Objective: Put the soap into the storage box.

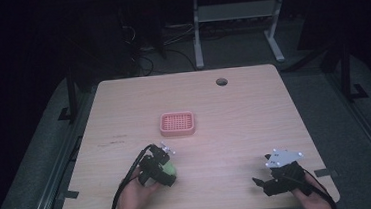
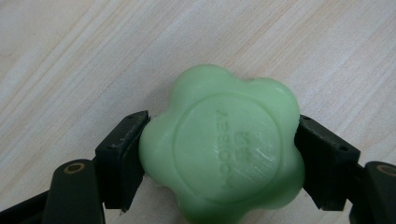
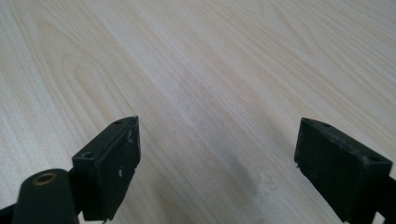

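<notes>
A pale green flower-shaped soap [image 2: 224,149] with raised lettering on its round face lies on the wooden table [image 1: 235,130]. My left gripper [image 2: 219,158] is shut on the soap, one black pad against each side. From above, the soap [image 1: 169,169] peeks out beside the left gripper [image 1: 162,167] near the table's front left. A pink slotted soap dish [image 1: 177,123] sits mid-table, well beyond the left gripper. My right gripper [image 3: 217,158] stands open over bare wood, nothing between its jaws; in the high view the right gripper [image 1: 267,176] is at the front right.
A round cable hole [image 1: 221,81] is in the table near its back edge. Beyond the table stand the white legs of a desk frame [image 1: 197,33] on a dark floor with cables. Both hands hold the grippers close to the table's front edge.
</notes>
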`<action>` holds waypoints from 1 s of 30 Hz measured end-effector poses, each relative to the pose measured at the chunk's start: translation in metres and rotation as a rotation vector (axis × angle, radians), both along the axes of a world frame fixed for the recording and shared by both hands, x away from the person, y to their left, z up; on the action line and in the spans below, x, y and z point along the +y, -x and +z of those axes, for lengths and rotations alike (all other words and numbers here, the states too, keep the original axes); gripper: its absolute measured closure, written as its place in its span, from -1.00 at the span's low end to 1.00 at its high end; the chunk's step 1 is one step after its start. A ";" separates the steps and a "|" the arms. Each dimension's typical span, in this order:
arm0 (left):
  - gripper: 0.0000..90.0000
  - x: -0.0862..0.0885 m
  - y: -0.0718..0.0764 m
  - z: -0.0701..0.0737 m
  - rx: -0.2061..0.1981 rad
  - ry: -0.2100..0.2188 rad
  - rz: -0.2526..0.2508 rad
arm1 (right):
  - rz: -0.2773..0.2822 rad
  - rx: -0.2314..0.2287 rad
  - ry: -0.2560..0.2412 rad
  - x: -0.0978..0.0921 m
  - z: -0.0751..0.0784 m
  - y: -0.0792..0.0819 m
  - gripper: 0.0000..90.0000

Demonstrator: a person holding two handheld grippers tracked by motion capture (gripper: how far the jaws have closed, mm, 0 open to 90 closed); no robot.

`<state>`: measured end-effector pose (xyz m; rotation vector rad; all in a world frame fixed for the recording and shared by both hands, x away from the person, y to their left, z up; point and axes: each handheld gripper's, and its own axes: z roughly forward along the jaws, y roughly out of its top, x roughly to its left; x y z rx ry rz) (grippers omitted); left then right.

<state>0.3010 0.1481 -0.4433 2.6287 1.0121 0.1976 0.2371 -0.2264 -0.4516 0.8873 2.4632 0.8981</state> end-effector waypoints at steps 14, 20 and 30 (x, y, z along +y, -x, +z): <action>-0.42 -0.001 0.000 0.002 0.015 0.000 0.003 | 0.000 -0.001 -0.001 0.000 0.000 0.000 -0.69; -0.42 0.000 -0.001 0.001 0.037 -0.009 0.008 | 0.001 -0.002 0.001 0.000 0.000 0.000 -0.69; -0.42 -0.007 -0.005 0.002 0.072 -0.064 0.012 | 0.002 -0.002 0.002 0.000 0.000 0.000 -0.69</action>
